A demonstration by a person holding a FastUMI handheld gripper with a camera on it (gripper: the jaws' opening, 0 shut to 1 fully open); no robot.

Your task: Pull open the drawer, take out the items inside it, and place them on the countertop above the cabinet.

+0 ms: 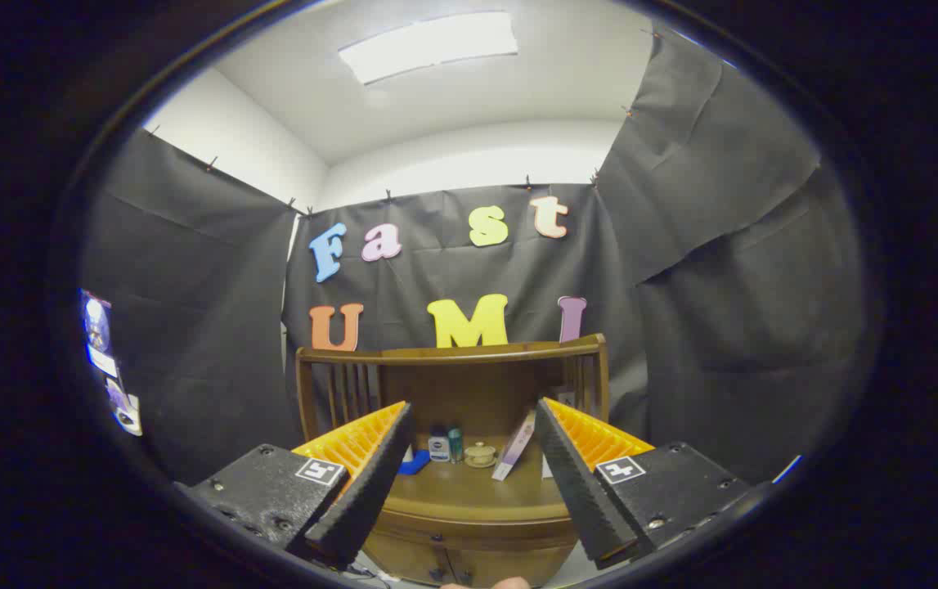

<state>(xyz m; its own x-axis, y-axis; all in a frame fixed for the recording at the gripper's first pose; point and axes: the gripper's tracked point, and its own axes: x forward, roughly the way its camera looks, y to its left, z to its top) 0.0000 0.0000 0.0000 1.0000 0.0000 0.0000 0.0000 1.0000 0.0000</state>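
Observation:
A wooden cabinet (469,523) stands beyond my fingers, with a railed back and sides around its countertop (460,491). Its drawer front (436,536) runs just below the countertop and looks closed, with small dark knobs on it. My gripper (473,413) is open, its fingers spread wide and nothing between them, held well back from the cabinet. On the countertop, seen between the fingers, stand a small white bottle (437,447), a teal can (455,444), a small lidded cup (481,454), a blue item (415,463) and a leaning flat box (515,448).
Black cloth walls close in the booth on the left, back and right. A stand with a device (105,360) sits against the left wall. A fingertip of a hand (501,583) shows below the cabinet doors.

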